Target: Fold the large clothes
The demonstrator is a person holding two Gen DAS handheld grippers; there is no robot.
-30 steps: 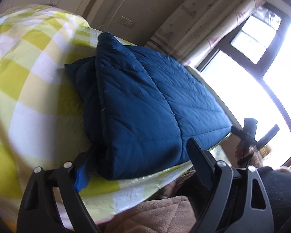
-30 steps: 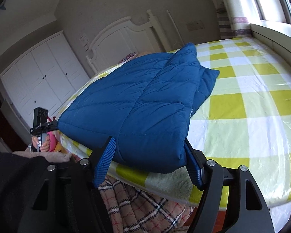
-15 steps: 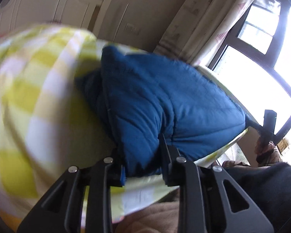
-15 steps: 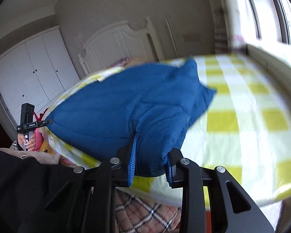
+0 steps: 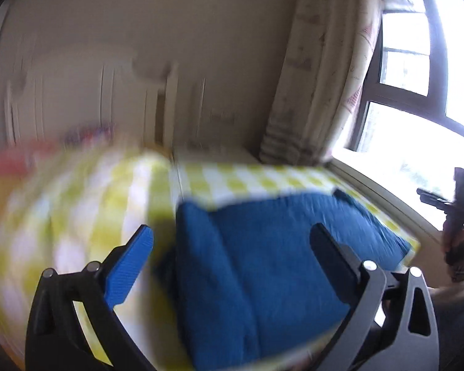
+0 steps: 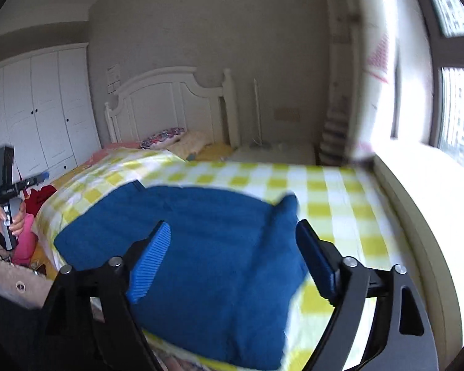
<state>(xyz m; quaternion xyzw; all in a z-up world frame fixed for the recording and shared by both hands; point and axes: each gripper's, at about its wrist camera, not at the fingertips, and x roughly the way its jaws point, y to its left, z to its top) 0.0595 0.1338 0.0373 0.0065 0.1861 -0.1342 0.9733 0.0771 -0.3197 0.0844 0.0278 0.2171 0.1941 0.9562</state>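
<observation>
While both pairs of jaws have just been opening and now stand wide with nothing gripped, the left gripper and right gripper point slightly downward above the folded blue jacket. It lies on the yellow-checked bed, near its front edge.

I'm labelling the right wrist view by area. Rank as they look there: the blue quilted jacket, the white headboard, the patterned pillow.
1. Blue quilted jacket, though it lies nearest the camera, which enlarges it.
2. White headboard.
3. Patterned pillow, smallest, partly hidden by the bedding.
</observation>
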